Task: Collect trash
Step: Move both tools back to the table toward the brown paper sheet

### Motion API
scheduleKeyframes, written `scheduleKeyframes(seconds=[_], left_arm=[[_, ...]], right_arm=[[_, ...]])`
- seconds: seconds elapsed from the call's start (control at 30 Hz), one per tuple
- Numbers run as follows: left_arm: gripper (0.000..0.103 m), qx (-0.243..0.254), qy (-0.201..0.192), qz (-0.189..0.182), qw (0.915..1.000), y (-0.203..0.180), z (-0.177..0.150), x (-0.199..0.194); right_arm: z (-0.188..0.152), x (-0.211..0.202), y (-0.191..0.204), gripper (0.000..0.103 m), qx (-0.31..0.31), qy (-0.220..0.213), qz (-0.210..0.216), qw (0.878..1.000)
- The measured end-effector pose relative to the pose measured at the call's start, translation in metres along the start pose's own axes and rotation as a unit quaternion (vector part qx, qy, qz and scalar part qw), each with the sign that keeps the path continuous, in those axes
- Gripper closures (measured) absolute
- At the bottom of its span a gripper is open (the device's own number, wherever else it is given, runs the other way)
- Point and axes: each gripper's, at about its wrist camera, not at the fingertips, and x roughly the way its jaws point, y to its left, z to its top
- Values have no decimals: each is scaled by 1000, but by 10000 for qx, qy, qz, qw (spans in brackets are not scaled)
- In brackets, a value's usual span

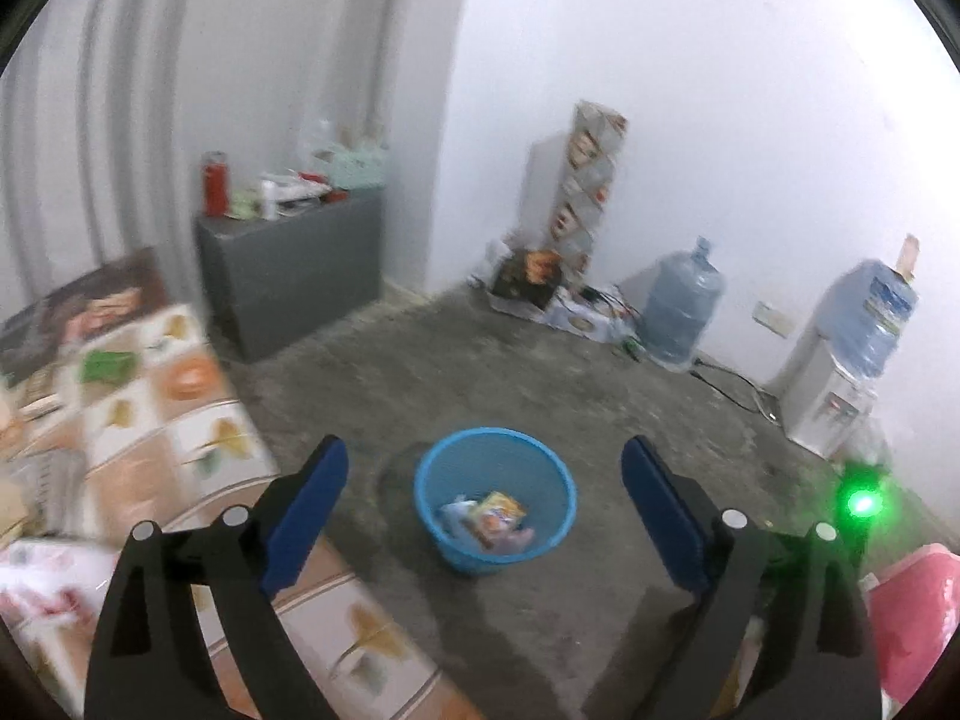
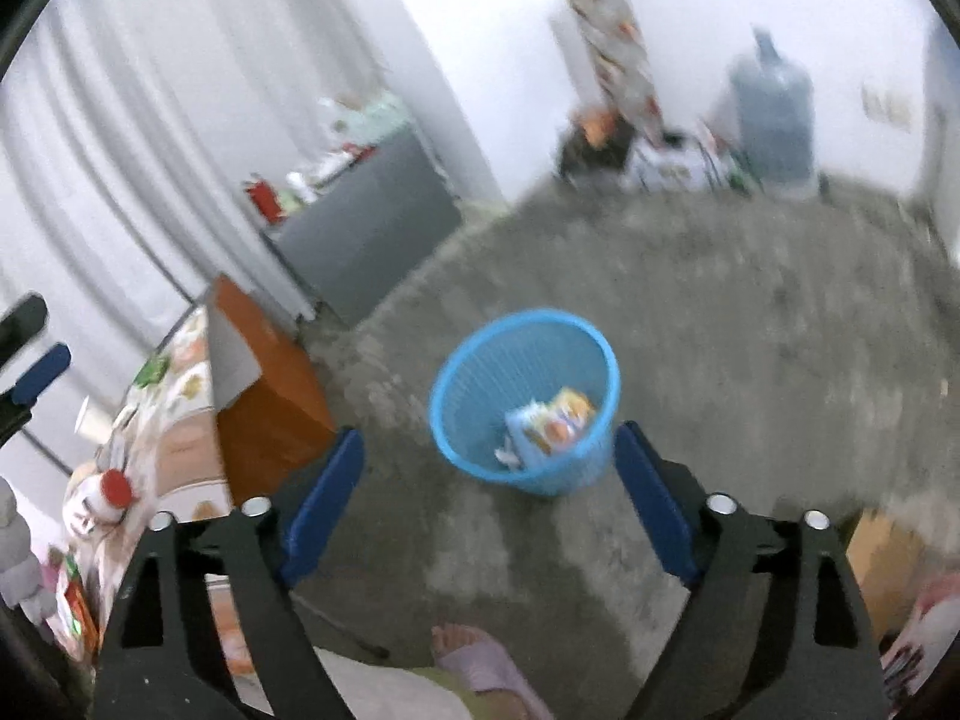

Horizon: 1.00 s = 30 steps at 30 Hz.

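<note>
The round blue plastic mesh basket (image 1: 495,498) stands on the grey concrete floor (image 1: 540,372), at twelve o'clock from both claws, with crumpled snack wrappers (image 1: 489,519) already lying inside. The left gripper (image 1: 485,510) and right gripper (image 2: 489,498) are each held with fingers wide apart, and nothing is gripped. A gap between deposits is judged. More litter must next be sought, probably on the patterned tablecloth-covered table (image 1: 198,420) at nine o'clock.

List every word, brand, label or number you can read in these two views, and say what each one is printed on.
No text can be read in either view.
Packets in the blue basket: colourful print, too blurred.
Label on the water dispenser bottle: blue banding, too blurred.
Red can on the grey cabinet: no legible print.
Patterned tablecloth: pictures only, no words made out.
</note>
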Motion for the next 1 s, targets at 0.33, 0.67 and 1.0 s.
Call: scheduleKeyframes(seconds=[0.33,0.67,1.0], left_arm=[[12,-959,-33,960,9907,93,-58,-126],[13,-2025,-401,2048,9568,177,-123,-243],[13,-2251,-549,2167,9484,213,-113,-268]], right_arm=[[-1,-31,60,8,-1006,-167,335,9942],[-3,-32,124,8,-1138,467,1549,9802],[-7,-26,191,8,-1613,754,2208,9589]])
